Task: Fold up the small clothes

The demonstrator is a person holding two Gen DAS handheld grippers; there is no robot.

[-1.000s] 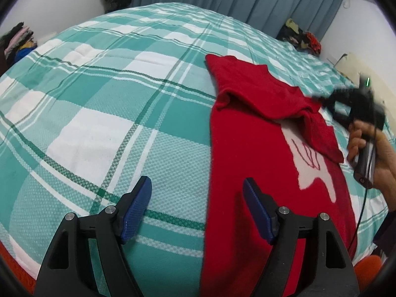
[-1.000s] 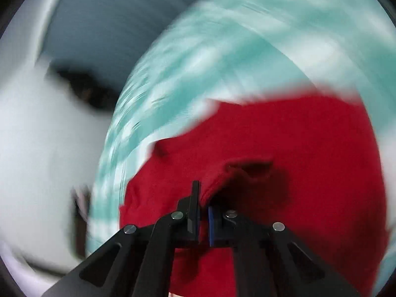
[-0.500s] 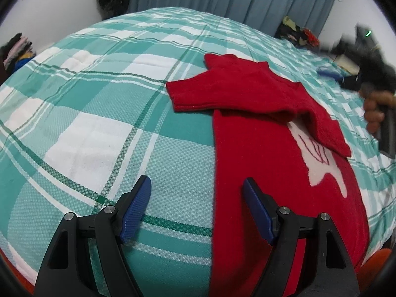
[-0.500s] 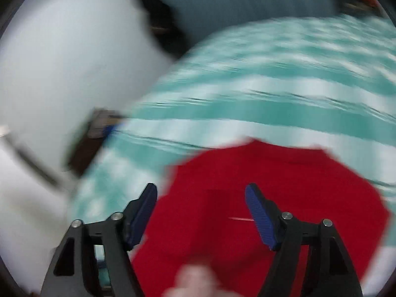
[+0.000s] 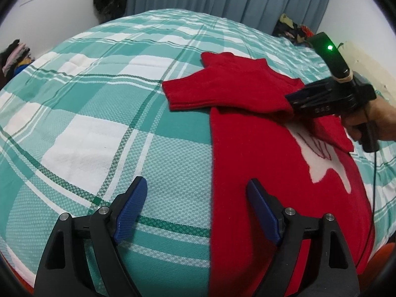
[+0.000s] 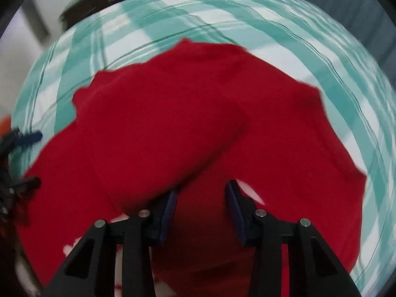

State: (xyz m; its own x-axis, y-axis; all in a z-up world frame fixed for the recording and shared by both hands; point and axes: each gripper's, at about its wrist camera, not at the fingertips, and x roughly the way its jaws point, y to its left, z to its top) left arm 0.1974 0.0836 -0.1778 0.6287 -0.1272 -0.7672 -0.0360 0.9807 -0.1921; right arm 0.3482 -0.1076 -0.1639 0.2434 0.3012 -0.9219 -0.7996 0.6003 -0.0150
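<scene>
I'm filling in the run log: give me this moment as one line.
left gripper: open, empty, over bed | right gripper: jaws just closing, nothing pinched, at folded sleeve | red sweater: sleeves folded across chest

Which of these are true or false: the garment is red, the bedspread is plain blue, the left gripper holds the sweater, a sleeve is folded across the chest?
1. The garment is red. True: the sweater is red.
2. The bedspread is plain blue. False: the bedspread is green-and-white plaid.
3. The left gripper holds the sweater. False: the left gripper is open and holds nothing.
4. A sleeve is folded across the chest. True: the sleeve lies crosswise over the sweater.
</scene>
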